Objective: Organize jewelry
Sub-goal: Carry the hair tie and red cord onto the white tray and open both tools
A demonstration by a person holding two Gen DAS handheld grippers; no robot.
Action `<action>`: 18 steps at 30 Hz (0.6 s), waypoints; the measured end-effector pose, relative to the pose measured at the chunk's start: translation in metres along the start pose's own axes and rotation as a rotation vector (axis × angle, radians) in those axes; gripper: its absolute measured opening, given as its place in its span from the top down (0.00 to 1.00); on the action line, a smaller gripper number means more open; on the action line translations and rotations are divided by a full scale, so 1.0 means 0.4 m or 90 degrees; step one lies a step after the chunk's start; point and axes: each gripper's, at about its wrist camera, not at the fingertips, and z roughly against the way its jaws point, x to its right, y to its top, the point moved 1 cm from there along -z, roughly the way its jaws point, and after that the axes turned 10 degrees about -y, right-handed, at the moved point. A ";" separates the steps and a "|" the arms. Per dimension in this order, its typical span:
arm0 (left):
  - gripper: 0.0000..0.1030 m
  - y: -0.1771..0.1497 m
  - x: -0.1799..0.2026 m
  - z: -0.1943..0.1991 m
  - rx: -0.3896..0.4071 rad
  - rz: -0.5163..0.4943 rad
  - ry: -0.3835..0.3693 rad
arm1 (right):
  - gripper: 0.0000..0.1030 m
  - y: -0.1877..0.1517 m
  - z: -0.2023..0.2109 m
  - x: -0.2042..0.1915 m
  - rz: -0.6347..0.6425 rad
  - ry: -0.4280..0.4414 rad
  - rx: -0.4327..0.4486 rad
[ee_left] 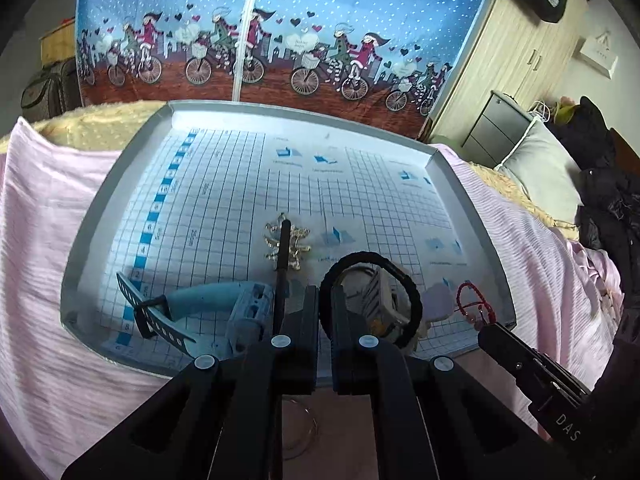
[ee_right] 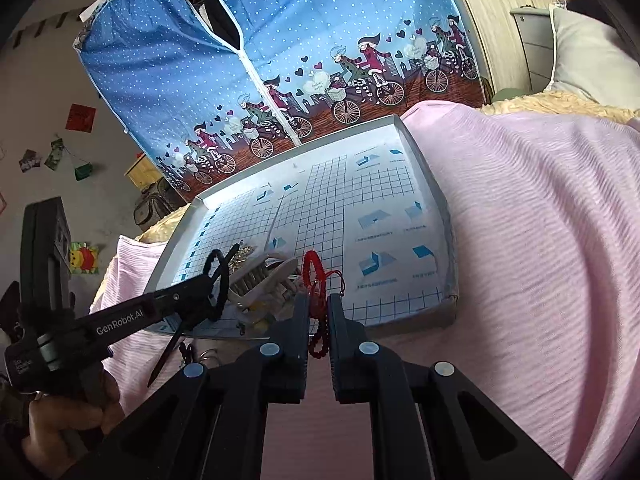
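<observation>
A shallow grey tray [ee_left: 92, 216] lined with blue grid paper lies on a pink bedspread. My left gripper [ee_left: 326, 304] is shut on a black hair tie [ee_left: 414, 300], held over the tray's near edge. A thin black stick [ee_left: 281, 256] runs along its left finger; I cannot tell if it is gripped. My right gripper [ee_right: 319, 308] is shut on a red bead bracelet [ee_right: 311, 268] at the tray's near edge, and the beads hang between the fingers. In the right wrist view the left gripper [ee_right: 212, 284] shows with the hair tie [ee_right: 222, 276].
In the tray lie a light blue watch [ee_left: 208, 300], a gold brooch [ee_left: 298, 240], a white claw clip [ee_right: 268, 280] and a pink heart piece [ee_left: 438, 294]. A thin wire ring [ee_left: 310, 420] lies on the bedspread [ee_right: 520, 220]. Behind stands a blue fabric wardrobe [ee_left: 280, 20]; a pillow [ee_left: 540, 156] is at the right.
</observation>
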 end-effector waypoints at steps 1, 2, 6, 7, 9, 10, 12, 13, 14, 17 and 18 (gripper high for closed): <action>0.97 -0.003 -0.004 0.001 -0.008 0.008 0.004 | 0.90 0.003 -0.001 0.001 -0.008 0.006 0.000; 0.96 -0.004 -0.008 -0.002 -0.018 0.014 0.012 | 0.89 0.005 -0.001 0.003 -0.014 0.012 0.000; 0.94 -0.001 -0.014 0.008 -0.030 0.040 0.018 | 0.70 0.025 0.021 0.009 -0.012 0.011 0.020; 0.90 0.002 -0.012 0.020 -0.022 0.045 0.014 | 0.68 0.031 0.033 0.009 -0.010 0.008 0.029; 0.65 0.008 -0.008 0.047 -0.001 0.051 0.001 | 0.63 0.041 0.055 0.006 -0.004 0.001 0.045; 0.59 0.011 -0.004 0.068 0.015 0.055 -0.013 | 0.57 0.047 0.069 0.003 0.001 -0.004 0.054; 0.39 0.016 0.005 0.105 0.043 0.058 -0.018 | 0.48 0.056 0.099 -0.008 0.014 -0.011 0.078; 0.34 0.021 0.010 0.130 0.062 0.056 -0.020 | 0.41 0.059 0.112 -0.015 0.020 -0.014 0.089; 0.24 0.024 0.013 0.151 0.074 0.054 -0.024 | 0.37 0.062 0.127 -0.024 0.029 -0.018 0.100; 0.04 0.027 0.027 0.223 0.114 0.043 -0.043 | 0.20 0.070 0.173 -0.056 0.051 -0.015 0.136; 0.04 0.027 0.032 0.249 0.129 0.035 -0.046 | 0.14 0.072 0.188 -0.065 0.056 -0.008 0.146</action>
